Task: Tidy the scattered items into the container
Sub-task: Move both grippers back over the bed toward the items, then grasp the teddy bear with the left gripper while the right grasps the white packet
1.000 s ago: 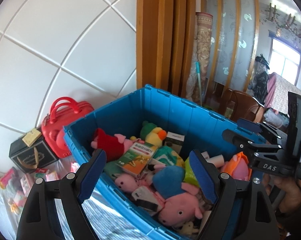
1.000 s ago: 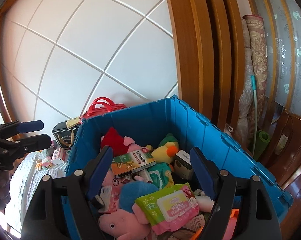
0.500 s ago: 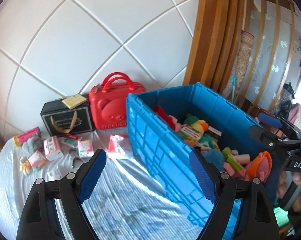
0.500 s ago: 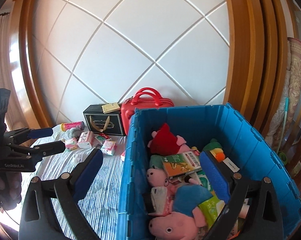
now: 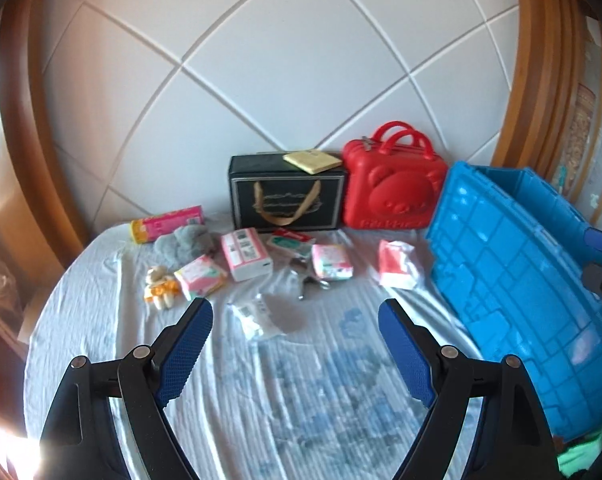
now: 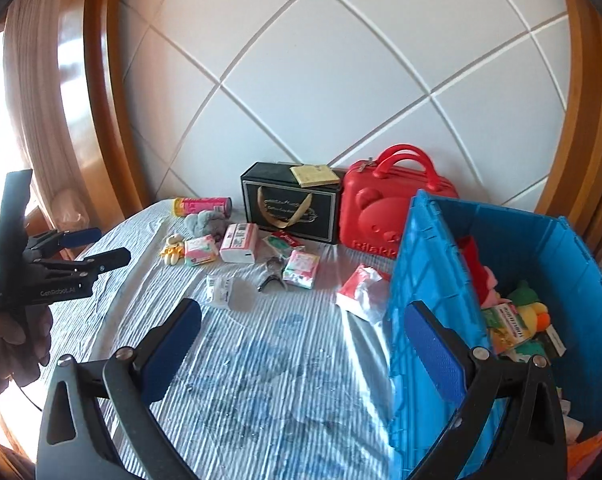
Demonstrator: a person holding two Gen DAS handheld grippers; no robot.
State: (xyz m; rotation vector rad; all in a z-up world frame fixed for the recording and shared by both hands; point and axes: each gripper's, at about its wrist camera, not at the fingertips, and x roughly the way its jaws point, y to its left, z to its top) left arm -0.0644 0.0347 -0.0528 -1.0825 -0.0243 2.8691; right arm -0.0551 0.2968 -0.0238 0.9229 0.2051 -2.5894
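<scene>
beside the blue crate (image 5: 513, 280), scattered packets (image 5: 331, 261) (both grippers empty)

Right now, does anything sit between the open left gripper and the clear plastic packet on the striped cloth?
Nothing visible does. The left gripper hangs open above bare striped cloth, and the clear plastic packet lies just ahead of it.

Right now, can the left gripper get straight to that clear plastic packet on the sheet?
Probably yes: the left gripper is open and empty, the clear plastic packet lies just ahead, and only bare sheet lies between.
</scene>
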